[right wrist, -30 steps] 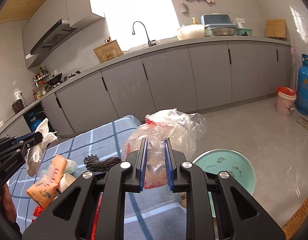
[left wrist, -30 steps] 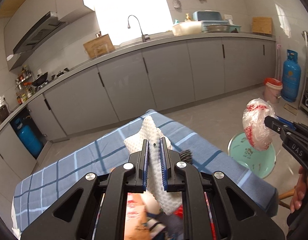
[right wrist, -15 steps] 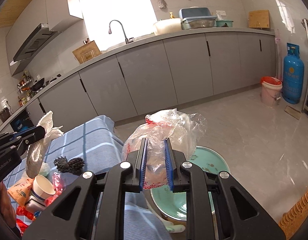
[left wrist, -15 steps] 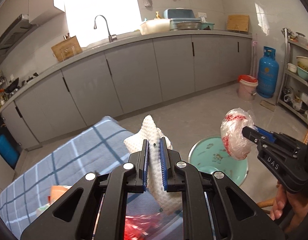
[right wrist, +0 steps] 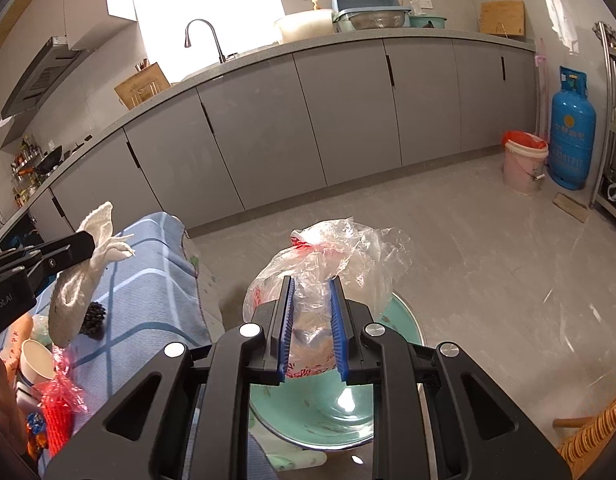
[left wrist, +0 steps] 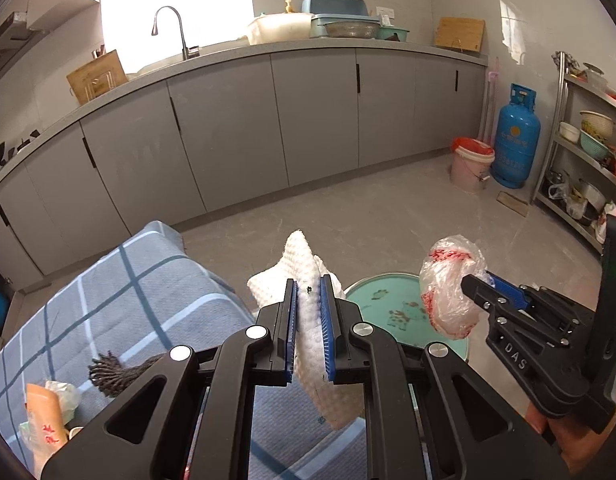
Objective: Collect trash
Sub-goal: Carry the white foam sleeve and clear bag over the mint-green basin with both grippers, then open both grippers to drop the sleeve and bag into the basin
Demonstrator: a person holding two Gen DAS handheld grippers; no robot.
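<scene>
— So, how far along is the trash collecting?

— Partway, I'd judge. Two pieces are in the air, none visibly dropped yet. The left gripper (left wrist: 308, 328) has its fingers drawn narrow on a white waffle-textured cloth (left wrist: 304, 264), which hangs past the worktop's edge. The right gripper (right wrist: 311, 328) has its fingers pinched on a crumpled clear plastic bag (right wrist: 327, 256) with red print, held above the teal basin (right wrist: 403, 320).

— And the basin is where it goes?

— That's my guess; it sits on the floor just beside the worktop (right wrist: 156, 280), under both loads. Whether anything lies in it already, I can't tell.

— What's left on the checked cloth?

— Counting from the right wrist view: one dark pine cone (right wrist: 92, 318), one paper cup (right wrist: 34, 356), one red mesh net (right wrist: 60, 408), and one orange packet (left wrist: 48, 420) at the near corner. There's some pale crumpled wrapping by the packet too, too bunched to count.

— So two carried, at least four waiting?

— Yes, by that reckoning less than half is done.
</scene>
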